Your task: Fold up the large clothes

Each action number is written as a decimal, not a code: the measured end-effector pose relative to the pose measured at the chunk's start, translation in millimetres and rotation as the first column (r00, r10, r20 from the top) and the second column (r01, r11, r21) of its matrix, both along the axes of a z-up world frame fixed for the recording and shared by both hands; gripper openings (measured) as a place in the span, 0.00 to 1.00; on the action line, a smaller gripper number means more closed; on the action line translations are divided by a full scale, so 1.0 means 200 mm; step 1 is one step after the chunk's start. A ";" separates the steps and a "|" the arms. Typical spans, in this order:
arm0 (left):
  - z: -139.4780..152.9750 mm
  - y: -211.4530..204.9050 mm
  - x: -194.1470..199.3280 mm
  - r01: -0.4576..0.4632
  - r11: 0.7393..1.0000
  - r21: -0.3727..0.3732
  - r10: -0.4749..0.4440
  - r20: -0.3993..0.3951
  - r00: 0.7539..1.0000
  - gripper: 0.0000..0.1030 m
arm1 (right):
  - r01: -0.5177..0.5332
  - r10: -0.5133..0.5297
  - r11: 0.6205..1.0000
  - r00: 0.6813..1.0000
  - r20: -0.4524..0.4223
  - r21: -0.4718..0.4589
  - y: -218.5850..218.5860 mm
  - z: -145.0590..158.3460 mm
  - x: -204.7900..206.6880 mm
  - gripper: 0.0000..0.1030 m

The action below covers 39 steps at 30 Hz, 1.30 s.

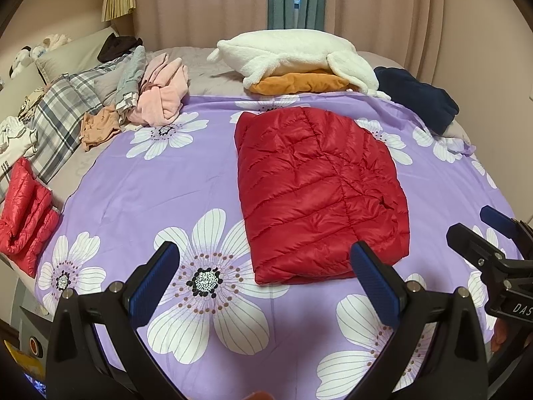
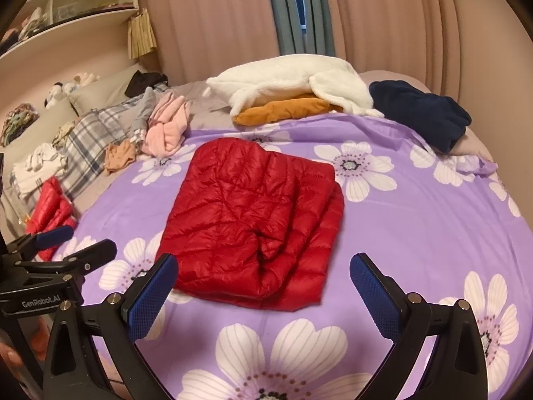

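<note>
One folded red jacket lies lengthwise, pointing toward the curtains.

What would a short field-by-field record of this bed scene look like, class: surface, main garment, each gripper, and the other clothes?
surface: purple floral sheet spread over the bed
main garment: red down jacket, folded into a rough rectangle, lying flat mid-sheet
left gripper: open, empty, at the jacket's near edge
right gripper: open, empty, over the jacket's near edge
far edge: white fleece garment on top of an orange garment; navy garment beside them
left side: pink garment, crumpled; second red puffer, folded
</note>
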<state>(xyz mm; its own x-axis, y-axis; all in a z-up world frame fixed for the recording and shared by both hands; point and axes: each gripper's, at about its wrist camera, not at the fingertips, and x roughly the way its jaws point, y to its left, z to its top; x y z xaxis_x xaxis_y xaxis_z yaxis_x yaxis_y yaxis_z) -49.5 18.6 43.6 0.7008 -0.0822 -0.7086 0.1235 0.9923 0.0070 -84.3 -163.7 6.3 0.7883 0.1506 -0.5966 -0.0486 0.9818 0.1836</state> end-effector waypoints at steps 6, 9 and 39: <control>0.00 0.00 0.00 -0.001 1.000 0.000 0.001 -0.001 1.000 1.00 | -0.001 0.001 1.000 1.000 -0.001 0.001 0.00 0.00 0.00 0.99; -0.01 0.00 0.01 0.001 1.000 0.000 -0.001 -0.007 1.000 1.00 | 0.000 0.000 1.000 1.000 -0.002 -0.001 0.00 -0.01 0.01 0.99; -0.04 0.01 0.06 0.006 1.000 -0.001 -0.006 -0.017 1.000 1.00 | -0.003 0.003 1.000 1.000 -0.010 0.000 0.00 -0.03 0.05 0.99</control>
